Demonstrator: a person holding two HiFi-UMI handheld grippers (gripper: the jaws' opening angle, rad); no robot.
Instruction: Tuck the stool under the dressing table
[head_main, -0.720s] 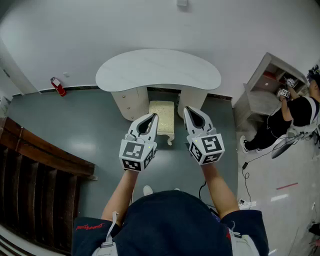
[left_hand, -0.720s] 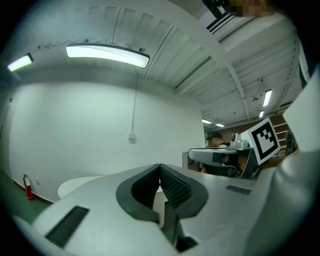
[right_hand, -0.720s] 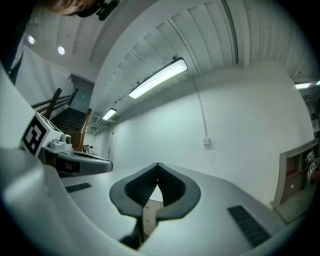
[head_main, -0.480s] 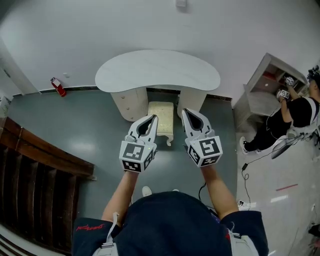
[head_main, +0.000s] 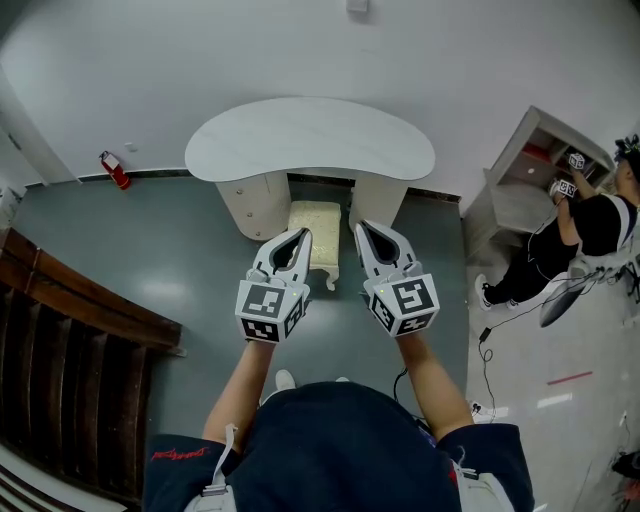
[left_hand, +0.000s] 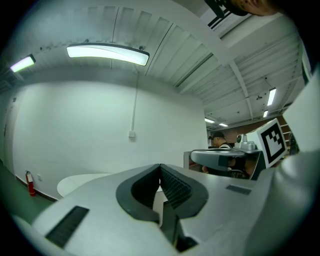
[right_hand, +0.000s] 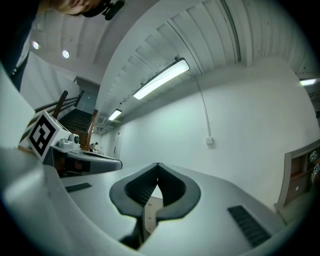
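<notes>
While the person's arms (head_main: 245, 385) reach up from the bottom edge of the head view, the left gripper (head_main: 305, 233) and right gripper (head_main: 359, 226) sit side by side at frame centre, held level, marker cubes nearest the body. In the left gripper view the left gripper (left_hand: 160, 165) has its jaws together, tips meeting, nothing between them. In the right gripper view the right gripper (right_hand: 158, 164) also has its jaws together and holds nothing.

Lower left of the head view: dark wooden stair rail (head_main: 80, 340).

Just past the tips, the cream stool (head_main: 313, 220) stands on the grey floor (head_main: 170, 250) between the two pedestals of the dressing table (head_main: 310, 140). Its far part is under the white kidney-shaped top and its near end sticks out toward the grippers. The left tips overlap the stool's left edge in the picture and the right tips lie just right of it. Contact cannot be told.

Left of the table, a red fire extinguisher (head_main: 115, 172) stands at the foot of the wall. At far right, a second person (head_main: 600, 225) in black is at a white cabinet (head_main: 520, 200).
</notes>
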